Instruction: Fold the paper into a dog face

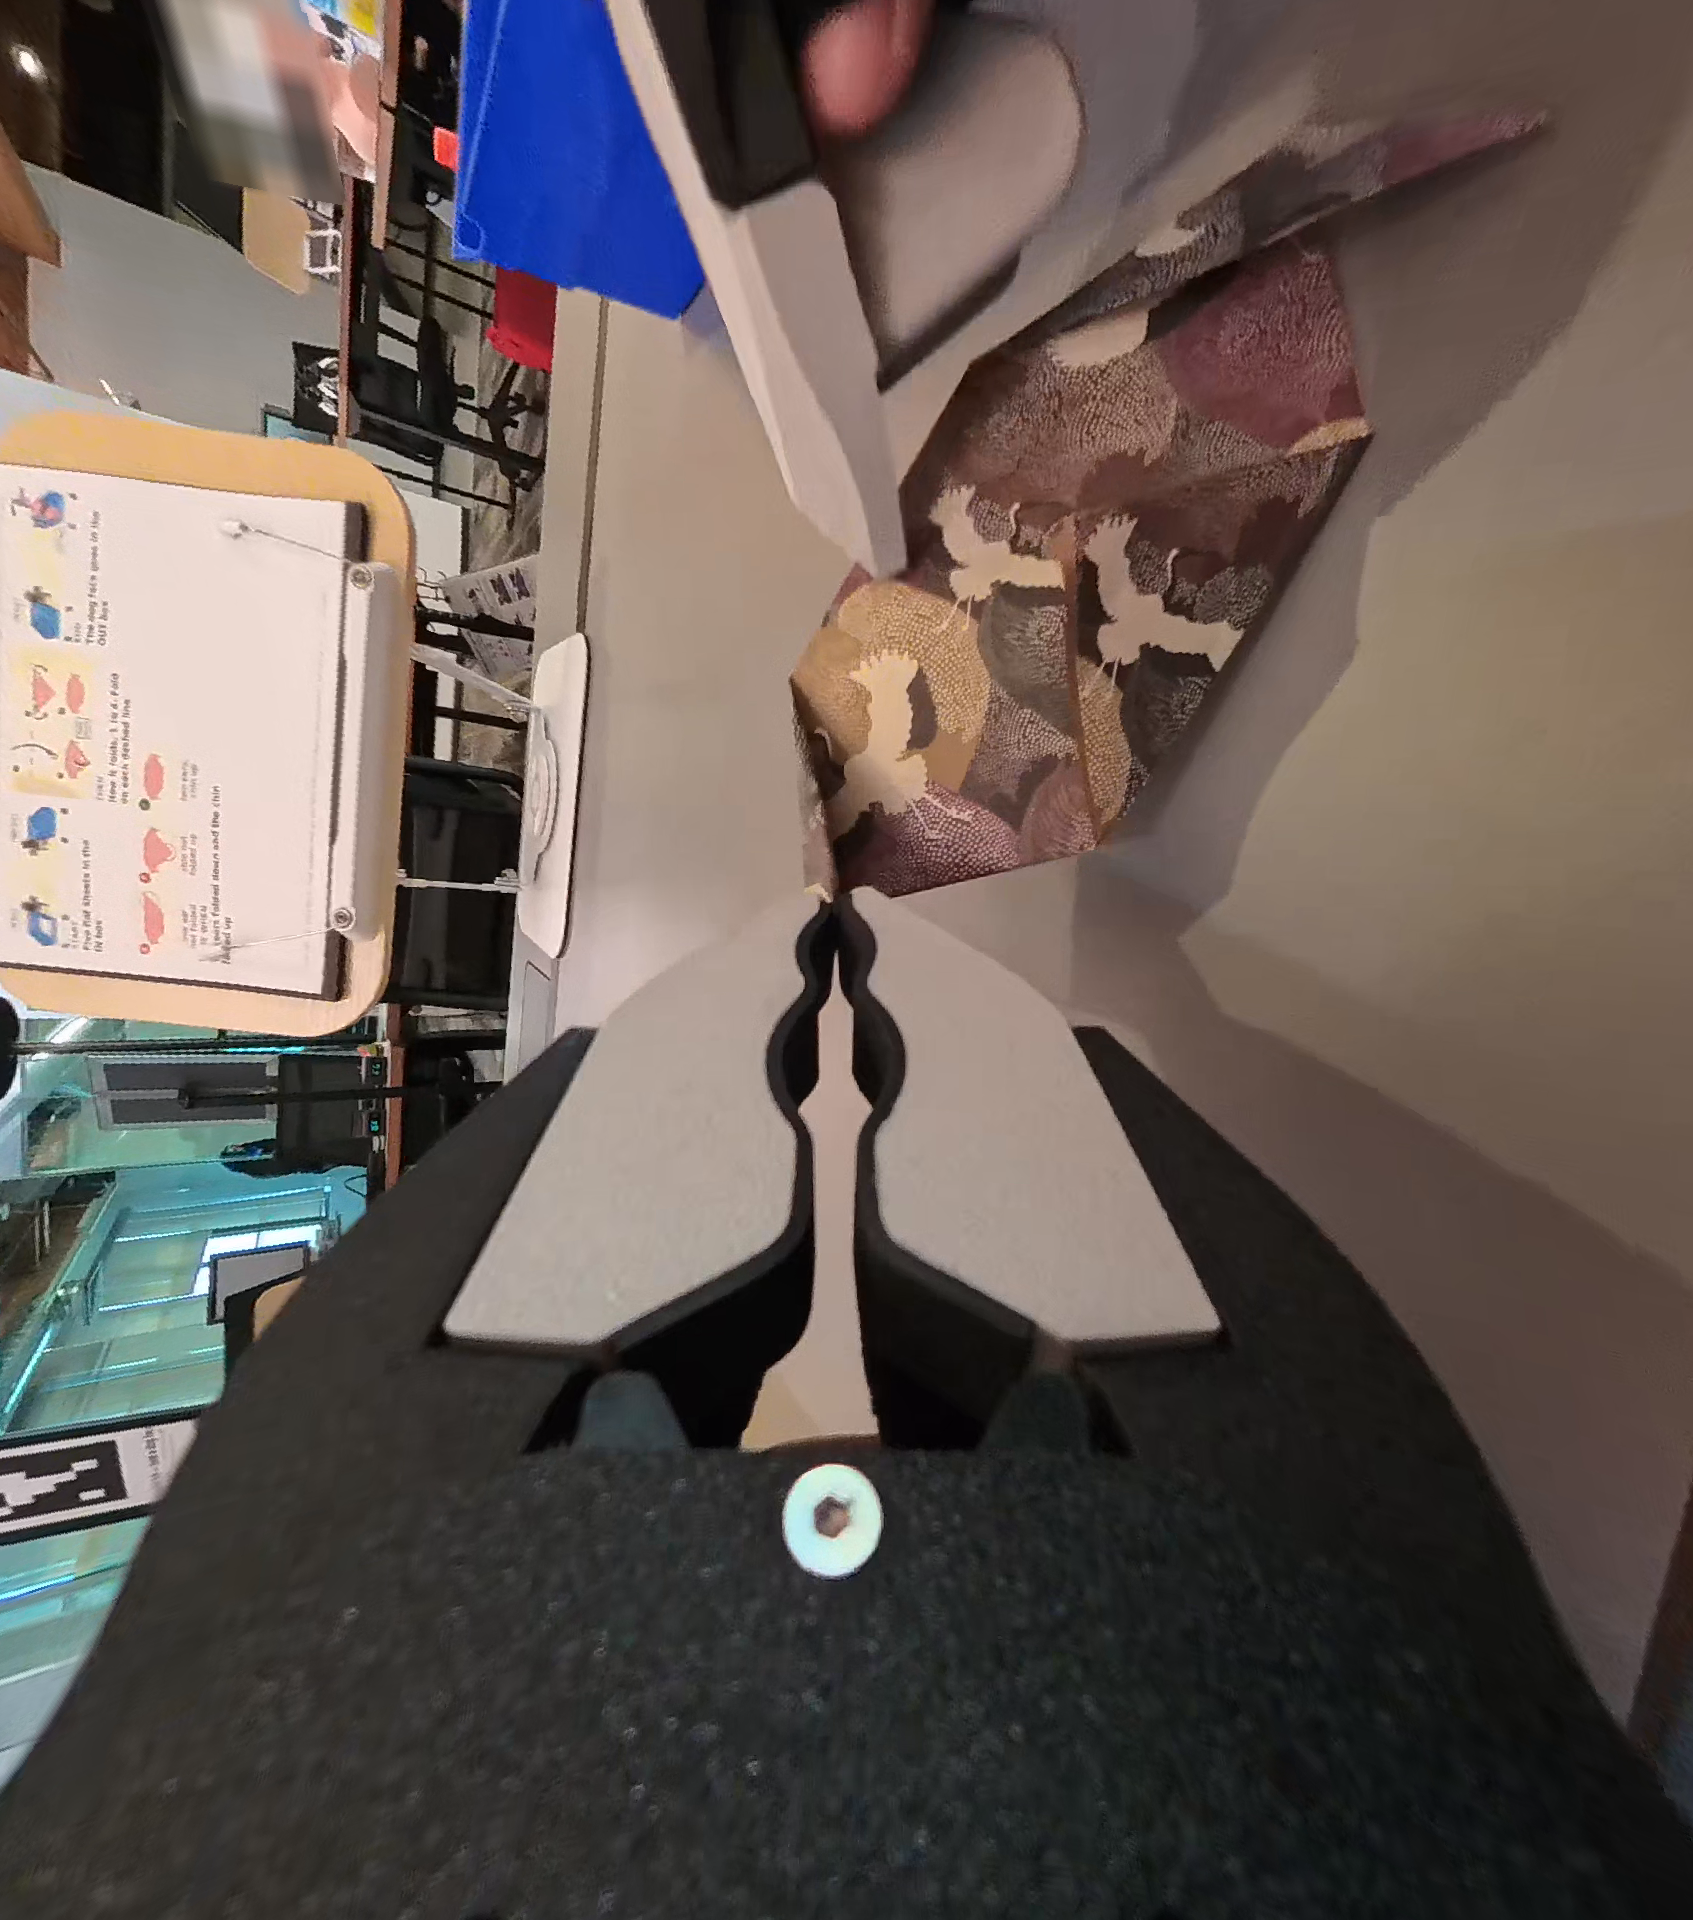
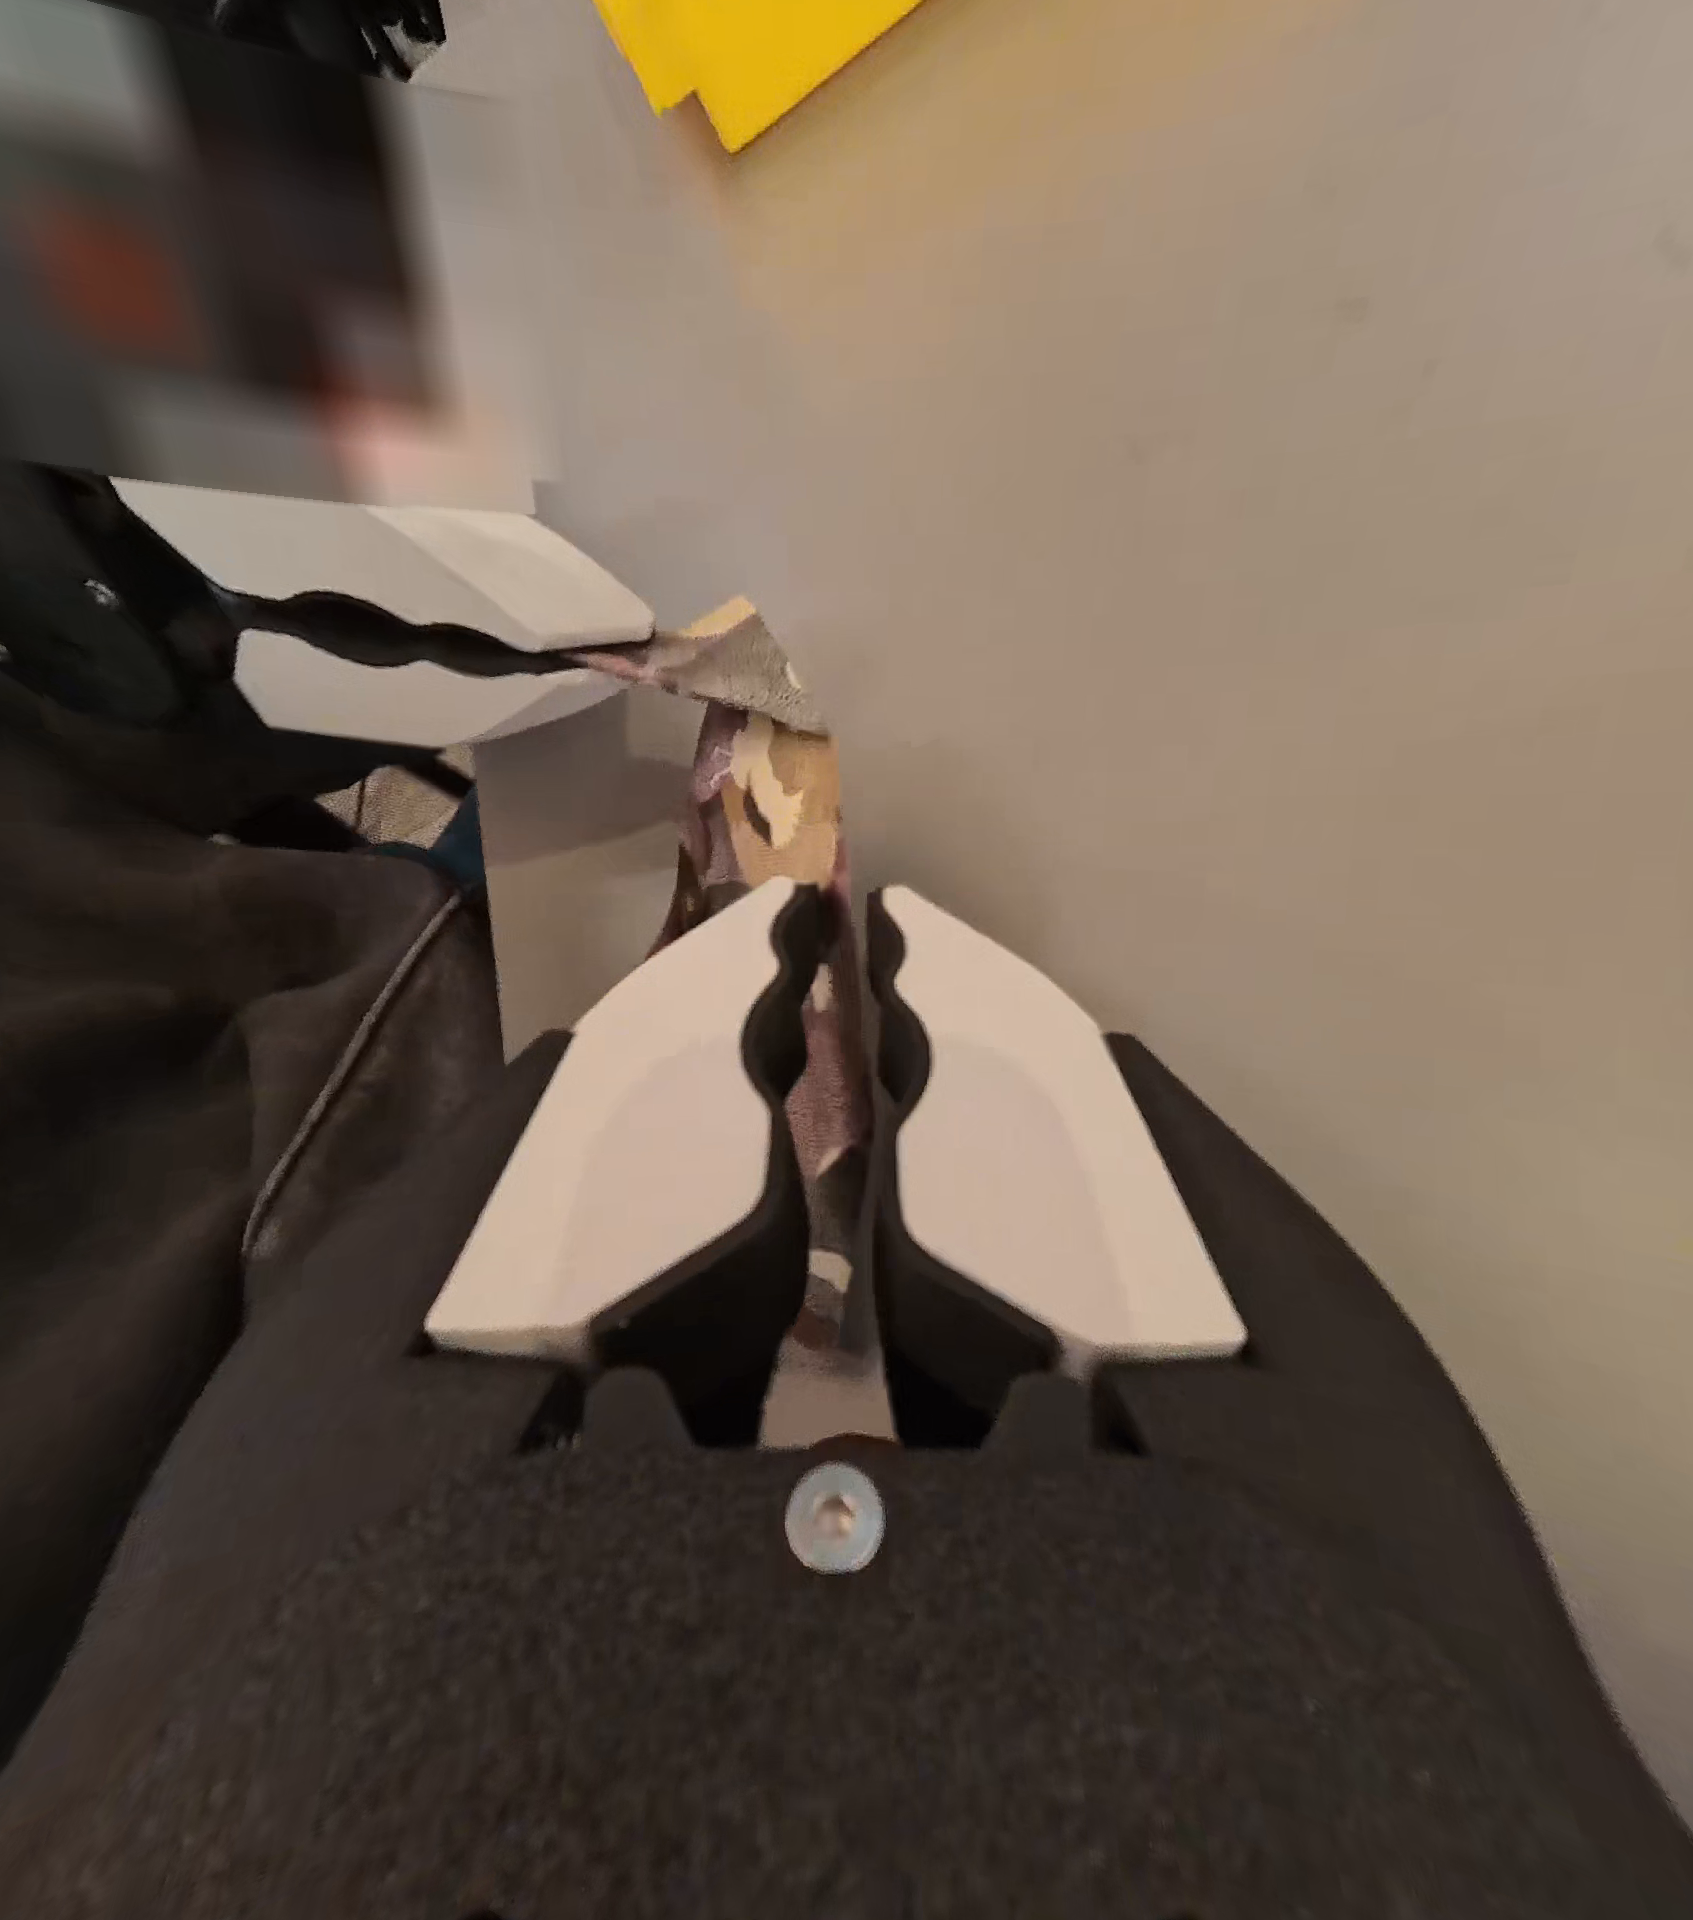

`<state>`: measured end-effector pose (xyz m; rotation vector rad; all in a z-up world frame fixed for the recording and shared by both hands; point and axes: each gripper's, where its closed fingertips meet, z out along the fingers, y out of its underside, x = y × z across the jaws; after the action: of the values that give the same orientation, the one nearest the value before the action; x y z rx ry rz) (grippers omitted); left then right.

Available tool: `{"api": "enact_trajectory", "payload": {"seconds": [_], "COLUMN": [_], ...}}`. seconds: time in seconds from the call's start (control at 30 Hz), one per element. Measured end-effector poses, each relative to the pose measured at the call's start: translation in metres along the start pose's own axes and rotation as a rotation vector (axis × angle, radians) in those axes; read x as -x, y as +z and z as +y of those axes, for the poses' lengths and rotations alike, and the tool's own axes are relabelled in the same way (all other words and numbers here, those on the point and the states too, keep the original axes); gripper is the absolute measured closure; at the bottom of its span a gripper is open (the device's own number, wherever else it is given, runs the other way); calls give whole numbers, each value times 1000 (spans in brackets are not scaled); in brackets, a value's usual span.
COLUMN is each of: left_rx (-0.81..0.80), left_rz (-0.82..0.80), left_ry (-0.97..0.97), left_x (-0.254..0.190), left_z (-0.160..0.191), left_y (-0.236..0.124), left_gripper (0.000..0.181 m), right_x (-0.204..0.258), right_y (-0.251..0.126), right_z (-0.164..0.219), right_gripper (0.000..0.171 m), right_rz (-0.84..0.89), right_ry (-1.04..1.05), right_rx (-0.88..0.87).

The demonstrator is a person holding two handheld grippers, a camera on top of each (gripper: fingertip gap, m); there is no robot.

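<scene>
Left wrist view showed the left claw (image 1: 834, 906) pinched tight on one corner of the paper (image 1: 1081, 644), its pale grey fingers with wavy black rubber pads meeting at the tips. That paper was a thin folded sheet printed with cream cranes over dotted purple, brown and gold scallops, creased into an angular many-sided shape. It sat at the centre right of the frame, its long axis slanting from the pinched corner up toward the upper right, against the smooth grey worktop (image 1: 676, 644). At the top of the frame the right claw (image 1: 878, 561) reached down onto the sheet's upper edge. Right wrist view showed the paper (image 2: 780, 800) edge-on, a narrow strip running up between the right claw (image 2: 840, 902) fingers, which were nearly closed around it. A yellow sheet (image 2: 748, 62) lay at the top.
</scene>
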<state>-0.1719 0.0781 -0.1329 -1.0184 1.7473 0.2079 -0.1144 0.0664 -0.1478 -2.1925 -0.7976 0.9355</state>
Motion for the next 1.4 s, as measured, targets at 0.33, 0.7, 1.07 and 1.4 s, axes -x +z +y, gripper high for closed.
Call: {"api": "enact_trajectory", "payload": {"seconds": [0.33, 0.7, 1.07, 1.4], "left_rx": [-61, -75, -71, -54], "left_rz": [122, 350, 386, 399], "left_ry": [-298, -789, -838, -811], "left_x": [-9, -42, -47, -54], "left_z": [-8, 10, 13, 15], "left_y": [-17, -33, -33, -31], "left_gripper": [163, 158, 158, 158], "right_x": [-4, -188, -292, -286], "right_y": [-35, -316, -297, -287], "right_z": [0, -20, 38, 28], "right_gripper": [171, 171, 171, 171], "right_rz": [108, 784, 836, 905], "right_ry": [23, 353, 614, 520], "right_rx": [34, -99, 54, 163]}}
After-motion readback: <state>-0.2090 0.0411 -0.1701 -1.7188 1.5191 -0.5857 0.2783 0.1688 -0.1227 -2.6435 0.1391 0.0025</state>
